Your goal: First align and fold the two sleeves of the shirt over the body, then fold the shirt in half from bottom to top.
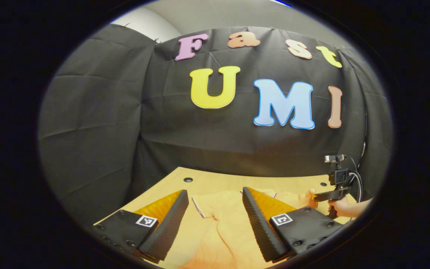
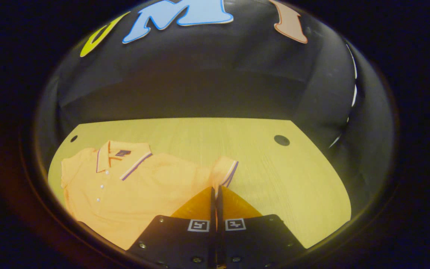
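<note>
Polo shirt (image 2: 125,186) lies face up on the desk (image 2: 282,175), collar far. Its right sleeve (image 2: 225,171) sticks out just ahead of the right tool (image 2: 215,194), whose jaws are pinched together on the cuff edge. The left tool (image 1: 215,220) gapes wide, empty, over the shirt body.

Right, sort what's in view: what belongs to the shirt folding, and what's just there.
Belongs to the job:
- orange polo shirt
- its sleeve, pinched by the right gripper
- left gripper, jaws open above the shirt

Just there:
- wooden table
- holes in the tabletop
</note>
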A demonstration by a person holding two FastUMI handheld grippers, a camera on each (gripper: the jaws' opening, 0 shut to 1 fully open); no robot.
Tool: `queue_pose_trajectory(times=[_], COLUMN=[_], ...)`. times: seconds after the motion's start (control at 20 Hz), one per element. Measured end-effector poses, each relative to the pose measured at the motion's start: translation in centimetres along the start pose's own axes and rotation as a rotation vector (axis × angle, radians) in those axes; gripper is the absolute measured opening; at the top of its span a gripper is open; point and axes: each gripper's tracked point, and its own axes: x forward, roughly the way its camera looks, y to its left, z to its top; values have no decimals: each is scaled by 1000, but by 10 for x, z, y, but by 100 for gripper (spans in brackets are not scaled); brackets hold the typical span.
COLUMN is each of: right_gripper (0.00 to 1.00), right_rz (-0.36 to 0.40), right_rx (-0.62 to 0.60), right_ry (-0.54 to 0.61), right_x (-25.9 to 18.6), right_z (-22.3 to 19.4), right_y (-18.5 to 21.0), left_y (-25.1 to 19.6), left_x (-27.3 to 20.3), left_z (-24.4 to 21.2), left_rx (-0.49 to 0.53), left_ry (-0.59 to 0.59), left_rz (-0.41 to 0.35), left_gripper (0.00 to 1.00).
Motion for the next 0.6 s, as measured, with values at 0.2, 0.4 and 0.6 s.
queue_pose_trajectory(times=[0.2,0.4,0.6], right_gripper=[1,1,1], right_rz=[60,111,157], right_rx=[-124,-225,-283], right_ry=[-44,-49,-21], right_x=[-10,-13,-11], right_z=[12,11,0], right_y=[33,65,92], left_y=[12,29,41], left_x=[-2,-3,-2], left_z=[1,6,-1], left_rx=[-13,-20,-38], left_ry=[-18,-33,-21], left_rz=[20,41,53], left_gripper=[95,94,94])
